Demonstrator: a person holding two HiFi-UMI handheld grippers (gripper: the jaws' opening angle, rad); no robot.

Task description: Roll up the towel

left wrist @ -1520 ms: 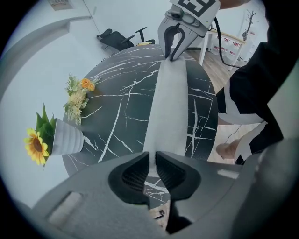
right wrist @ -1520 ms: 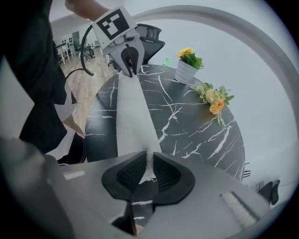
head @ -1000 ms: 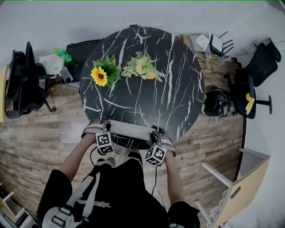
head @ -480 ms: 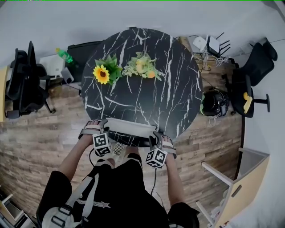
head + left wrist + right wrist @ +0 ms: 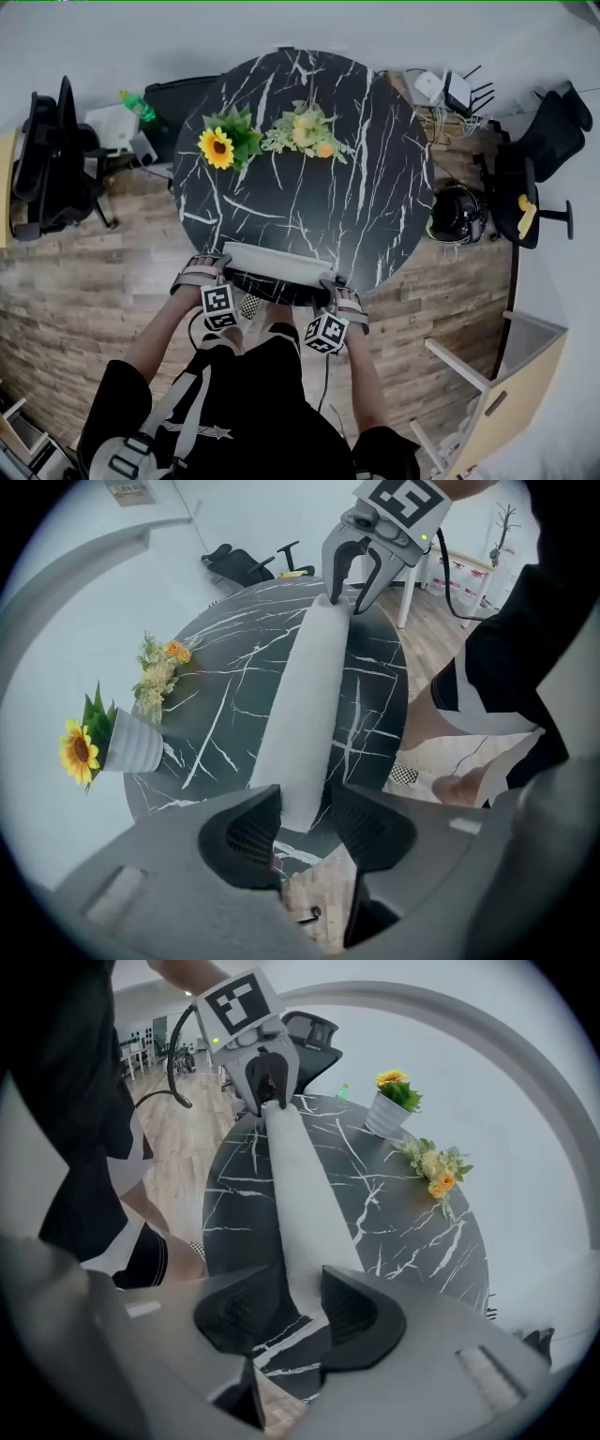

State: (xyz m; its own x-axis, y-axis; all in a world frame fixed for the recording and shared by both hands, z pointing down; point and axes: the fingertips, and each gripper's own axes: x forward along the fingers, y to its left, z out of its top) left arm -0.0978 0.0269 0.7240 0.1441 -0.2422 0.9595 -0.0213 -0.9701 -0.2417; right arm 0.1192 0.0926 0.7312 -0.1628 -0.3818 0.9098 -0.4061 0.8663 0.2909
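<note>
Left gripper [image 5: 305,801] and right gripper [image 5: 305,1283] jaws, just opened, loosely straddle the ends of the white rolled cloth towel [image 5: 309,686] between them, apparently releasing the finished roll.

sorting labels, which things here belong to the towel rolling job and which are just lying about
job: rolled towel; table; left claw and right claw, jaws just opened, towel ends between them
lying about: sunflower pot; flower sprig; green bottle; helmet; black chair
</note>
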